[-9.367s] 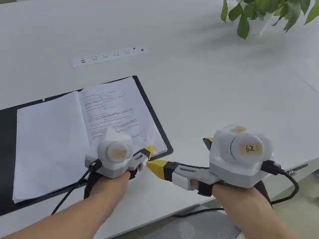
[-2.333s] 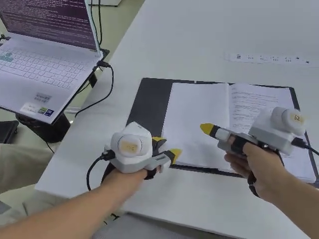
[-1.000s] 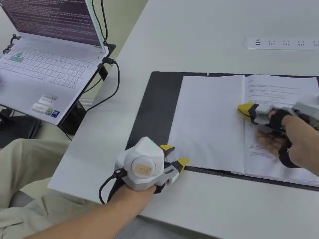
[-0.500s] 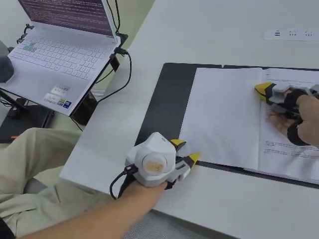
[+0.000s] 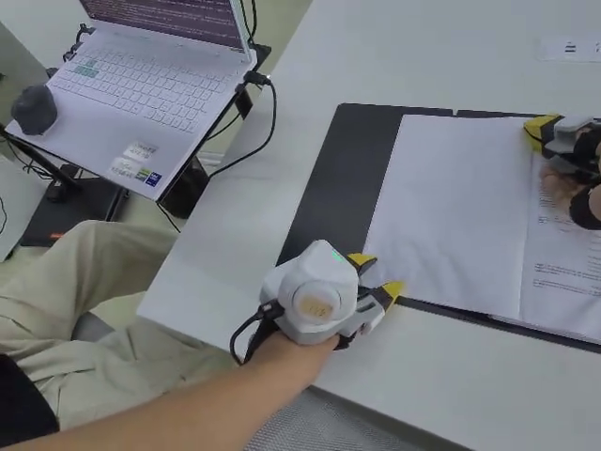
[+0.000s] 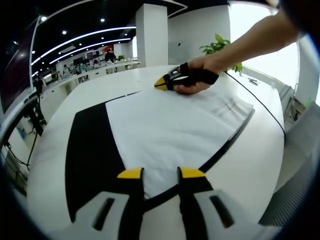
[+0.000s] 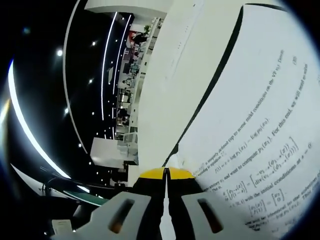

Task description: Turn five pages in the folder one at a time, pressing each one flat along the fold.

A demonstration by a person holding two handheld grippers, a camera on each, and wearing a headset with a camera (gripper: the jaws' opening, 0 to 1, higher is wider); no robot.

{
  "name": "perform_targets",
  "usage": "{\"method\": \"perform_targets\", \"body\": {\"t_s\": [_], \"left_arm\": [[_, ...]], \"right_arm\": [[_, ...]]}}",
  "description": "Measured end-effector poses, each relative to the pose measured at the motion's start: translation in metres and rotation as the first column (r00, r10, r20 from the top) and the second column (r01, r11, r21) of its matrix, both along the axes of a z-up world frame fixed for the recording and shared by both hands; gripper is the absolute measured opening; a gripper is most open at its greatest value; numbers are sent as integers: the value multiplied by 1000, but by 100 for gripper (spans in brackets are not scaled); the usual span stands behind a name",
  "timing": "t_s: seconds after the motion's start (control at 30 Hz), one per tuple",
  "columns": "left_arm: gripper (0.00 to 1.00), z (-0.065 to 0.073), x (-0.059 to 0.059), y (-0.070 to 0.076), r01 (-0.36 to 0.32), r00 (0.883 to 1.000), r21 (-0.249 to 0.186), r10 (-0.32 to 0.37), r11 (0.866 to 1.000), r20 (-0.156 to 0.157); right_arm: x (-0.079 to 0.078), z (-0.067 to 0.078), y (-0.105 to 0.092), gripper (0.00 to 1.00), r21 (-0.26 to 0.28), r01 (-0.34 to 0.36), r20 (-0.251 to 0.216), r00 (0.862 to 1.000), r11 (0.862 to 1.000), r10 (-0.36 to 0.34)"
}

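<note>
The black folder (image 5: 329, 183) lies open on the white table, with a blank page (image 5: 451, 211) on its left side and a printed page (image 5: 563, 277) on its right. My right gripper (image 5: 537, 128) is shut, its yellow tip pressed on the paper at the fold near the folder's far edge. Its own view has the shut jaws (image 7: 165, 174) at the top of the printed page (image 7: 250, 150). My left gripper (image 5: 378, 275) rests open at the folder's near edge. In its view the jaws (image 6: 161, 173) straddle the blank page (image 6: 165, 125) corner, with the right gripper (image 6: 162, 82) beyond.
A laptop (image 5: 150, 103) on a stand sits to the left of the table, with a mouse (image 5: 36, 105) and a cable (image 5: 268, 103) beside it. A power strip (image 5: 568, 45) lies past the folder. The person's beige trouser legs (image 5: 94, 310) are below the table's edge.
My shut right gripper has slid along the fold toward the folder's far edge. The left gripper has stayed at the near edge. The head camera has swung left.
</note>
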State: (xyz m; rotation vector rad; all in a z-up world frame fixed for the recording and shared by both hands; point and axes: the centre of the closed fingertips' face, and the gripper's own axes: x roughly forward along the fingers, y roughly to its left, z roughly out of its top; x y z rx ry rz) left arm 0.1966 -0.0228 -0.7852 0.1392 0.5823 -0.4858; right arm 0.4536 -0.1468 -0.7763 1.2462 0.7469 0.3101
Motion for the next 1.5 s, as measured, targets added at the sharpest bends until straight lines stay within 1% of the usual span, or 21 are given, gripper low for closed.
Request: {"method": "perform_targets", "body": {"t_s": [0.13, 0.2, 0.33, 0.37, 0.47, 0.53, 0.67, 0.77, 0.93, 1.03, 1.1, 1.2, 1.5], "left_arm": [[25, 0, 0, 0, 2, 1000, 3, -2, 1000, -1], [25, 0, 1, 0, 2, 1000, 3, -2, 1000, -1], [25, 0, 1, 1, 1, 1000, 1, -1, 1000, 0], [25, 0, 1, 1, 1, 1000, 1, -1, 1000, -1], [25, 0, 1, 1, 2, 1000, 1, -2, 1000, -1], [25, 0, 1, 1, 3, 1000, 2, -3, 1000, 1], [25, 0, 1, 1, 5, 1000, 2, -5, 1000, 1], [25, 0, 1, 2, 7, 1000, 3, -7, 1000, 2], [25, -1, 1, 2, 8, 1000, 5, -8, 1000, 3], [25, -1, 1, 2, 8, 1000, 5, -8, 1000, 1], [25, -2, 1, 2, 7, 1000, 5, -7, 1000, -2], [25, -2, 0, 2, 10, 1000, 8, -10, 1000, -5], [24, -2, 0, 1, 15, 1000, 13, -15, 1000, -11]], "right_arm": [[11, -3, -3, 0, 17, 35, -10, 999, 999, -35], [12, -2, -3, 0, 20, 43, -12, 999, 999, -42], [12, -2, -3, 0, 15, 33, -9, 999, 999, -32], [8, -2, -3, 0, 5, 15, -8, 1000, 1000, -15], [-2, -1, -1, 0, 7, -32, -12, 999, 999, 32], [-13, -1, 1, 0, 22, -70, -25, 997, 997, 71], [-29, 0, 2, 0, 39, -118, -32, 992, 992, 120], [-39, 0, 2, 0, 45, -140, -35, 989, 989, 142], [-60, 1, 5, 0, 49, -193, -38, 980, 980, 195], [-72, 1, 5, 0, 63, -215, -48, 975, 974, 219], [-76, 0, 3, 0, 66, -221, -51, 973, 973, 225], [-87, 0, 3, 0, 73, -240, -53, 968, 968, 244], [-107, -2, 3, 0, 84, -281, -56, 957, 956, 286]]}}
